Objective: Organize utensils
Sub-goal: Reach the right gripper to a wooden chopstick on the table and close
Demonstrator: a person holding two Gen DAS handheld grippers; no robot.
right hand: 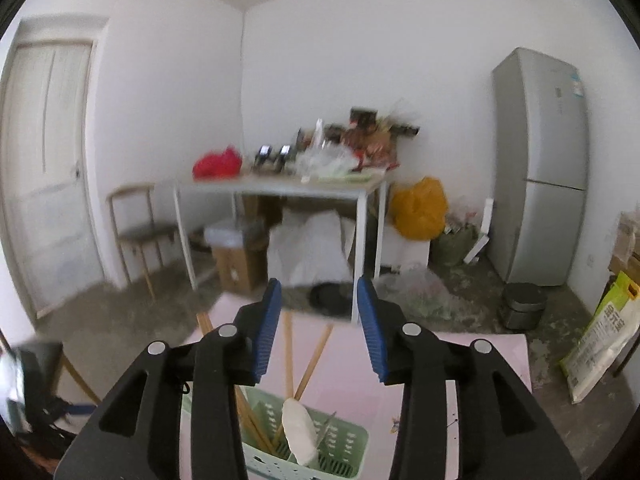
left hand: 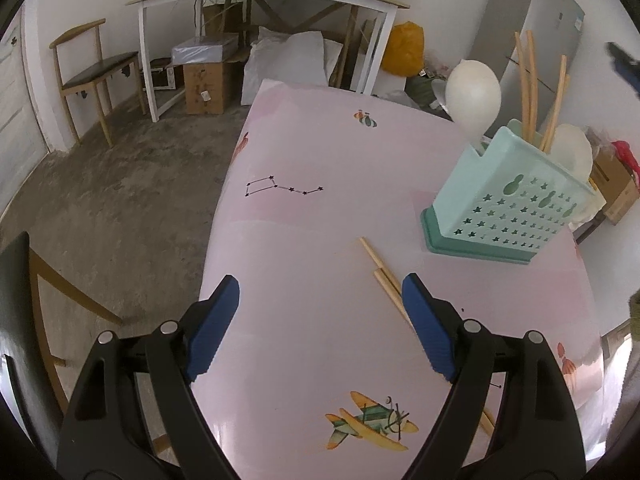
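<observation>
Left gripper: the black left gripper with blue pads [left hand: 320,320] is hanging over the pink picture table [left hand: 320,208], spread wide, pinching nothing.
Loose sticks: two light wooden chopsticks [left hand: 382,276] are lying on the table; the right pad is hiding their lower part.
Holder: the pale green plastic holder with star holes [left hand: 508,208] is standing right of them, with more wooden chopsticks [left hand: 532,92] and a white plastic spoon [left hand: 474,96] sticking up.
Right gripper: the black right gripper with blue pads [right hand: 318,328] is hanging above the holder [right hand: 340,440], partly spread, with nothing between the pads.
Hard to see: this view is blurry, and the holder's bottom is cut off.
</observation>
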